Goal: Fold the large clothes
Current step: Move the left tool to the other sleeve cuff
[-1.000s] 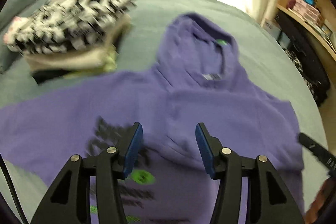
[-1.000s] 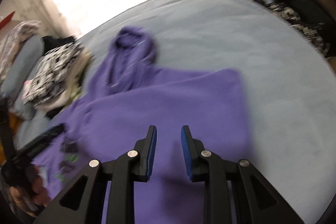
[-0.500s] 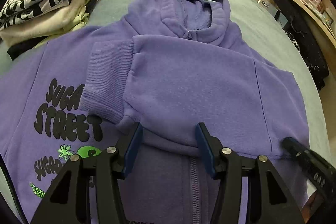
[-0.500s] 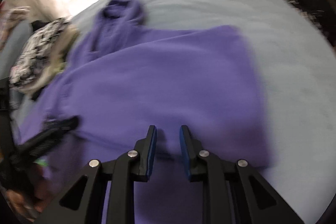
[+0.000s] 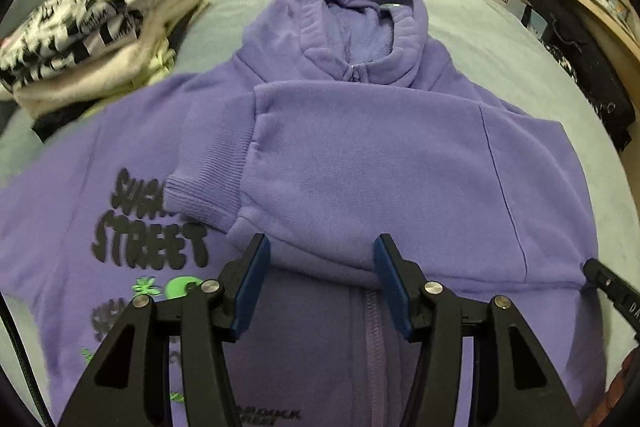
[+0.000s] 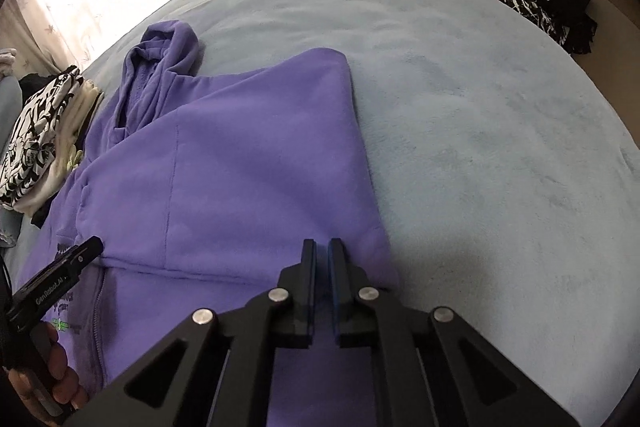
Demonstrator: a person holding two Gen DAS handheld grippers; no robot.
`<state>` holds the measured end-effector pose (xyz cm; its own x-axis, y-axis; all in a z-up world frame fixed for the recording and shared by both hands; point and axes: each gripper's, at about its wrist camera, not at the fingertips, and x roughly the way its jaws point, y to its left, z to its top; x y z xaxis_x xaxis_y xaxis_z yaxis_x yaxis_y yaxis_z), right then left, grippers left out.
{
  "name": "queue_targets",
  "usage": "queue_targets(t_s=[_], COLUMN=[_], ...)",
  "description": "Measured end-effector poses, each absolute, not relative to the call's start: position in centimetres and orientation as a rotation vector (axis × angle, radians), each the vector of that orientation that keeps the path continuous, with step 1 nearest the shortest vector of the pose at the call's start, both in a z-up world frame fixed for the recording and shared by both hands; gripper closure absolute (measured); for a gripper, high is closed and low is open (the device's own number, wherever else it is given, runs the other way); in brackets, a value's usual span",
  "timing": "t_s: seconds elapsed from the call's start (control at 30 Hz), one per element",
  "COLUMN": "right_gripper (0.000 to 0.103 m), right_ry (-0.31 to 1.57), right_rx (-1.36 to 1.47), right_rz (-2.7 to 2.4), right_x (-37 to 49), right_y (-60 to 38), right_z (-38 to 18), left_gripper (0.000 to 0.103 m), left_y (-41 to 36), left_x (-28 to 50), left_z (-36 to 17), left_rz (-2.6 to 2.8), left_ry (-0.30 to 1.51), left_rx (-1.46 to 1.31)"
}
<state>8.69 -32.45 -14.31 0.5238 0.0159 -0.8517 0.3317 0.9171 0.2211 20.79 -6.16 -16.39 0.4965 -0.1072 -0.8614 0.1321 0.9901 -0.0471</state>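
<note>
Both tools dropped closer to the hoodie (image 5: 360, 167). The right tool (image 6: 322, 251) just pinched shut over its edge, maybe to fold; the left tool (image 5: 322, 267) hangs half-open, empty.

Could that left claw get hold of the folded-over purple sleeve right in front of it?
Probably yes. The left gripper is open, its jaws straddling the lower edge of the folded sleeve on the purple hoodie, with nothing in between.
</note>
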Motion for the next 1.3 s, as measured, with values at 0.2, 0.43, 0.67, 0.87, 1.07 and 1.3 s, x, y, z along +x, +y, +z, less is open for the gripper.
queue_targets(t_s=[0.2,0.43,0.67,0.87,1.07,1.3], right_gripper=[0.085,0.084,0.063,0.060,0.060,0.060], right_ry=[1.010,0.994,0.949,0.911,0.874,0.868], right_rx=[0.410,0.371,0.324,0.283,0.225,0.170], right_rz=[-0.170,-0.119,-0.081,-0.054,-0.014,0.013], right_x=[7.6,4.8,1.1,-2.0,-4.5,-6.1], right_y=[-31.8,-29.3,-26.8,-24.1,-20.3,-16.5], right_z=[-12.8,-9.7,-5.7,-3.3,-1.3,-0.4], left_gripper=[0.050,0.048,0.039,0.039,0.038,0.038], left_y=[-5.6,-4.5,-1.8,1.2,4.2,7.8], left_x=[17.8,13.7,8.8,4.3,0.7,-1.6], left_z=[-13.2,-9.7,-5.5,-2.3,-0.5,-0.2], left_rz=[-0.166,-0.179,-0.159,-0.142,-0.125,-0.105], left_ry=[1.002,0.975,0.901,0.839,0.800,0.789], left_rx=[0.033,0.041,0.052,0.044,0.026,-0.020])
